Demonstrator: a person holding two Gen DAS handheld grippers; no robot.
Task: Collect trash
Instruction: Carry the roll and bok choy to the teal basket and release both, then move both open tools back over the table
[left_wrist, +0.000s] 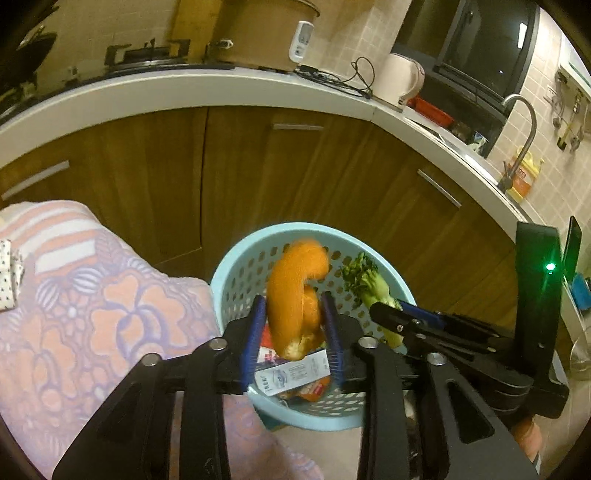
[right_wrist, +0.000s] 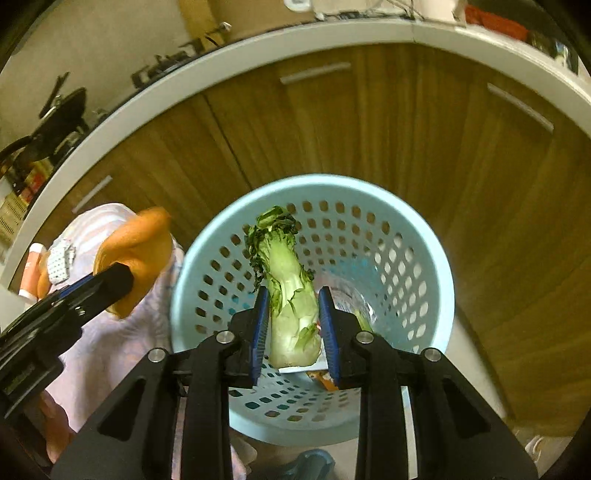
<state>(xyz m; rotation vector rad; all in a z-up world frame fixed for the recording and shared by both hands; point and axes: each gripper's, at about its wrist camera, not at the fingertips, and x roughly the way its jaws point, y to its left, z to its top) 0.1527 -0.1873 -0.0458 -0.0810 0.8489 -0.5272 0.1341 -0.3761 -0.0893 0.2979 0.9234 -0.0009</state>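
A light blue perforated trash basket (left_wrist: 236, 273) (right_wrist: 388, 236) stands on the floor in front of wooden cabinets. My left gripper (left_wrist: 295, 328) is shut on an orange peel (left_wrist: 295, 288) and holds it over the basket. My right gripper (right_wrist: 291, 325) is shut on a green leafy vegetable stalk (right_wrist: 288, 288) above the basket's opening. The right gripper (left_wrist: 388, 314) with the vegetable (left_wrist: 365, 280) shows in the left wrist view. The left gripper (right_wrist: 118, 280) with the peel (right_wrist: 140, 243) shows in the right wrist view. A white carton (left_wrist: 295, 373) and orange scraps lie inside the basket.
A person's patterned pink clothing (left_wrist: 92, 314) is close on the left of the basket. Wooden cabinet doors (left_wrist: 258, 177) and a white counter edge (left_wrist: 184, 92) run behind it. A kettle (left_wrist: 402, 81), a rice cooker (left_wrist: 266, 33) and a tap (left_wrist: 524, 133) are on the counter.
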